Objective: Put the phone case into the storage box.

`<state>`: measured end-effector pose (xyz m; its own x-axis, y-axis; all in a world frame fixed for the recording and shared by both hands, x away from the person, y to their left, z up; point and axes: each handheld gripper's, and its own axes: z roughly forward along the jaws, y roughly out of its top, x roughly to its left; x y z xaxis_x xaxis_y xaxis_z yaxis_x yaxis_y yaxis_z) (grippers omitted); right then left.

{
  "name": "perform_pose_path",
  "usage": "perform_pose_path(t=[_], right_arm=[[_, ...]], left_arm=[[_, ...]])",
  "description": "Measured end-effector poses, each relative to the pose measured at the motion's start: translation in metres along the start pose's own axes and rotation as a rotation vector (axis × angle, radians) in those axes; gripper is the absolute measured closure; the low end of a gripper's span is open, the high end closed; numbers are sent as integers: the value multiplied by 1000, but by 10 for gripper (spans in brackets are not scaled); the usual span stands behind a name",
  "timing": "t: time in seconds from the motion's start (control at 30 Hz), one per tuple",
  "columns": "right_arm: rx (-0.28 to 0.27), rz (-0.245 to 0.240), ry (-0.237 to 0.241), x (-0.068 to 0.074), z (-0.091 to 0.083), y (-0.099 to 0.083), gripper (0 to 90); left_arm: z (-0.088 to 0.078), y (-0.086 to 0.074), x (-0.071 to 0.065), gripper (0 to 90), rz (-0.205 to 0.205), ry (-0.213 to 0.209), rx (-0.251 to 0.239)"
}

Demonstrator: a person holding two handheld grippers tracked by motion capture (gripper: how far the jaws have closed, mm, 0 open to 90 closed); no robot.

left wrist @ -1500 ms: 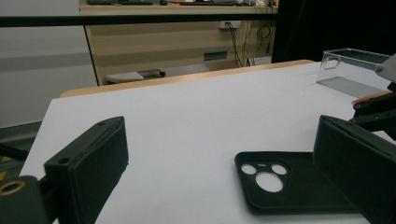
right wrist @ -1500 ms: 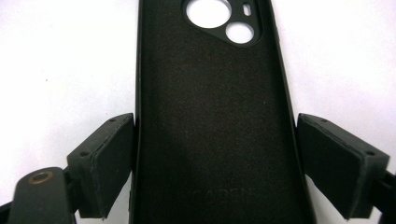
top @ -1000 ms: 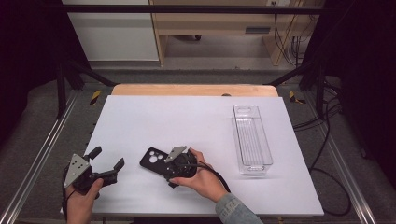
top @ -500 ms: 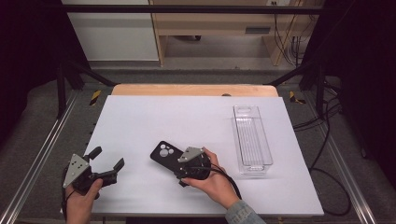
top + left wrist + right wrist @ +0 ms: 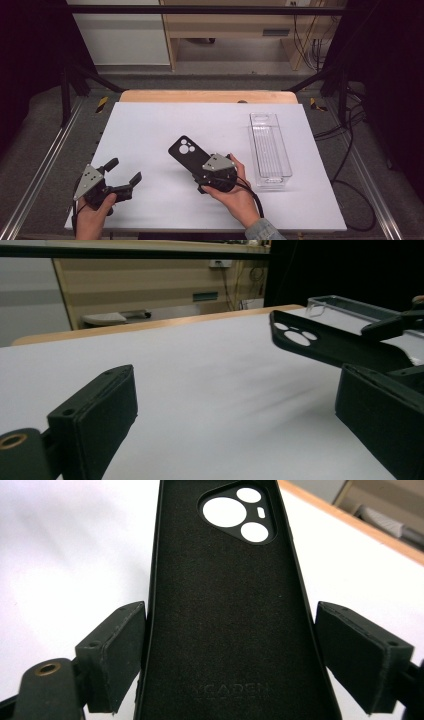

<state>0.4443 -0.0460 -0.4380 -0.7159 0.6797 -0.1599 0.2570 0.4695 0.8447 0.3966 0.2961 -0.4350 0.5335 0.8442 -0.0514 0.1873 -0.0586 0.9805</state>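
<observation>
My right claw sits at the near middle of the white table top, its two black padded jaws set around the near end of a black, soft-lined phone case with a cluster of round camera cut-outs. In the right gripper view the phone case runs straight out between the jaws with its lined inside facing the camera; the left pad lies against the case's edge, and the right pad stands at the other edge, though contact there I cannot confirm. The left gripper view shows the case raised off the table, tilted, cut-outs at the far end. My left claw rests at the near left corner, jaws spread with nothing between them. A clear, long rectangular plastic tray lies to the right of the case, apart from it.
</observation>
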Motion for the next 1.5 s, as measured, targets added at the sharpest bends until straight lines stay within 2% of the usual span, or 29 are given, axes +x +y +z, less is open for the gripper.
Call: perform_pose_path(t=[0.03, 0.13, 0.23, 0.27, 0.3, 0.33, 0.47, 0.5, 0.53, 0.57, 0.63, 0.73, 0.87, 0.97, 1.5], right_arm=[[-9, 4, -4, 0, -1, 0, 157], [-26, 12, -12, 0, -2, 0, 157], [-42, 17, -22, 0, -4, 0, 156], [-55, 24, -32, -1, -5, 0, 157], [-55, 24, -32, -1, -5, 0, 157], [-65, 36, -39, -2, -6, 0, 156], [-77, 41, -49, -2, -6, -2, 156], [-78, 44, -50, -1, -6, -2, 157], [-78, 44, -50, -1, -6, -2, 157], [-81, 42, -51, -1, -5, -3, 156], [-86, 37, -53, 2, -3, -3, 157], [-89, 38, -55, 4, -2, -3, 157], [-108, 33, -57, 7, -4, -2, 157], [-113, 34, -59, 8, -4, -2, 157], [-137, 31, -57, 15, -3, -1, 157]], left_arm=[[4, 5, -5, 37, -3, -21, 2], [10, 11, -10, 37, -10, -41, 0], [22, 22, -15, 38, 6, -59, 11], [32, 30, -17, 39, -4, -74, 14], [32, 30, -17, 39, -4, -74, 14], [42, 38, -18, 39, -18, -84, 9], [51, 44, -21, 38, -38, -105, -8], [54, 44, -23, 42, -34, -106, -3], [55, 44, -24, 42, -26, -113, 24], [54, 45, -24, 41, -20, -114, 36], [46, 46, -25, 45, -42, -106, 9], [40, 44, -25, 39, -39, -107, 12], [34, 38, -20, 39, -61, -94, 31], [35, 37, -19, 42, -72, -88, 32], [38, 36, -26, 43, -66, -112, 47]])
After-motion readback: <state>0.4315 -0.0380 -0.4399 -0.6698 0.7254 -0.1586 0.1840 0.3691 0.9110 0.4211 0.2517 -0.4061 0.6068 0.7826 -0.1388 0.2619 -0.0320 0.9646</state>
